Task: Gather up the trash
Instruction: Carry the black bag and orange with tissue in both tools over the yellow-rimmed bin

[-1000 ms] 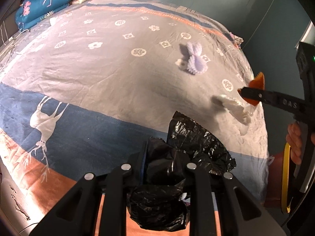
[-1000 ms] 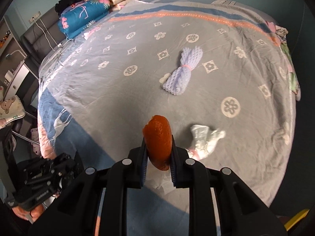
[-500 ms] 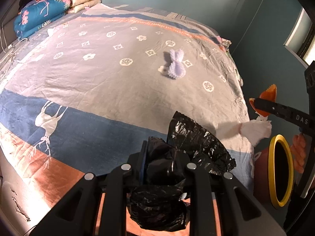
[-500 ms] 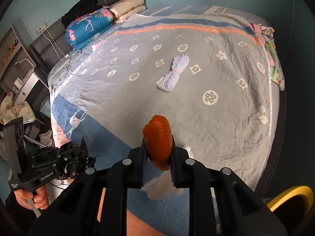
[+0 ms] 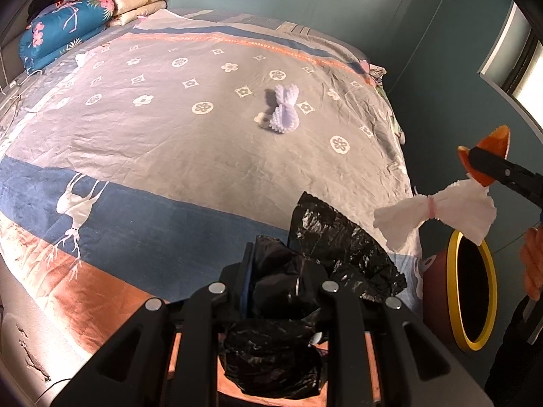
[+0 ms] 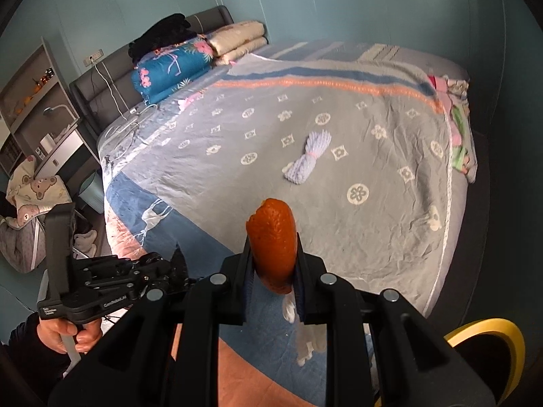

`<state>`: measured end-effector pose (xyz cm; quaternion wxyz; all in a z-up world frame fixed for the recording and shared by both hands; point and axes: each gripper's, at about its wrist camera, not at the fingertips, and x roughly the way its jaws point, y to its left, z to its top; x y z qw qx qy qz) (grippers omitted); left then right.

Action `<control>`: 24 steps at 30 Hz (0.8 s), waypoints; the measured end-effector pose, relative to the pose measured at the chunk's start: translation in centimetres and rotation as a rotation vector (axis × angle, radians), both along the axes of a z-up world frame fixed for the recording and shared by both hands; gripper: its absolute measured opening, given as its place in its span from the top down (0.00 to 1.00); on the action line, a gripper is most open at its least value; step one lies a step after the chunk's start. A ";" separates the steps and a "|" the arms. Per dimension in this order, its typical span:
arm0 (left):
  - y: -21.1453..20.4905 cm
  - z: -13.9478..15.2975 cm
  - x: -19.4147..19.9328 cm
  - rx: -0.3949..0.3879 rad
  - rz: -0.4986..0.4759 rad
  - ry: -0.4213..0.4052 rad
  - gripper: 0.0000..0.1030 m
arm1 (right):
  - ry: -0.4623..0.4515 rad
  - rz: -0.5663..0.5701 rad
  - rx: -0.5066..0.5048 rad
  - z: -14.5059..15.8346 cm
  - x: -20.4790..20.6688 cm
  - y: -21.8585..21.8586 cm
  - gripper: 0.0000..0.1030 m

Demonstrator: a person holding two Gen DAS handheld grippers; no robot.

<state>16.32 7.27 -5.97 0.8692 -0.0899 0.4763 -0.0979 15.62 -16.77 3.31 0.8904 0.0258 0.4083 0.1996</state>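
My right gripper (image 6: 273,271) is pinching a curved strip of orange peel (image 6: 273,240), its pitted rind facing the camera and its rounded tip standing up above the fingers. In the left wrist view, a soft white tissue wad (image 5: 437,208), cinched at its middle by a thin pink band into a bow shape, is hanging just below the peel, with its upper edge meeting the peel's lower end at the gripper; whether the fingers are clamping it too I cannot tell. Below and to the right of this gripper a round bin (image 6: 488,342) with a glossy yellow rim is opening its dark mouth.

My left gripper (image 5: 286,285) is closing tight on a crinkled black plastic bag (image 5: 325,247), whose shiny folds are bulging up past the fingers and sagging beneath them.

Ahead of both grippers the bed (image 6: 339,203) is spreading out under a lightly wrinkled grey cover printed with white flowers and diamonds, crossed by blue and orange bands and a white deer. Farther out on it, well apart from both grippers, a lavender knobbly bundle (image 6: 310,157), tied at its waist, is lying flat. Beyond that, by the padded grey headboard, folded quilts (image 6: 176,64) are stacking up.
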 end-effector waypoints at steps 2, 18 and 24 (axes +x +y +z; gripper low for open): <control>-0.3 0.4 -0.1 0.001 -0.003 -0.009 0.81 | -0.013 -0.001 -0.002 0.7 -0.5 -0.1 0.81; -4.4 2.6 -1.5 -0.020 -0.077 -0.055 0.81 | -0.073 -0.065 -0.012 3.3 -4.9 -4.5 0.81; -6.6 3.6 -1.9 -0.032 -0.113 -0.073 0.81 | -0.084 -0.110 -0.008 3.7 -6.2 -7.1 0.81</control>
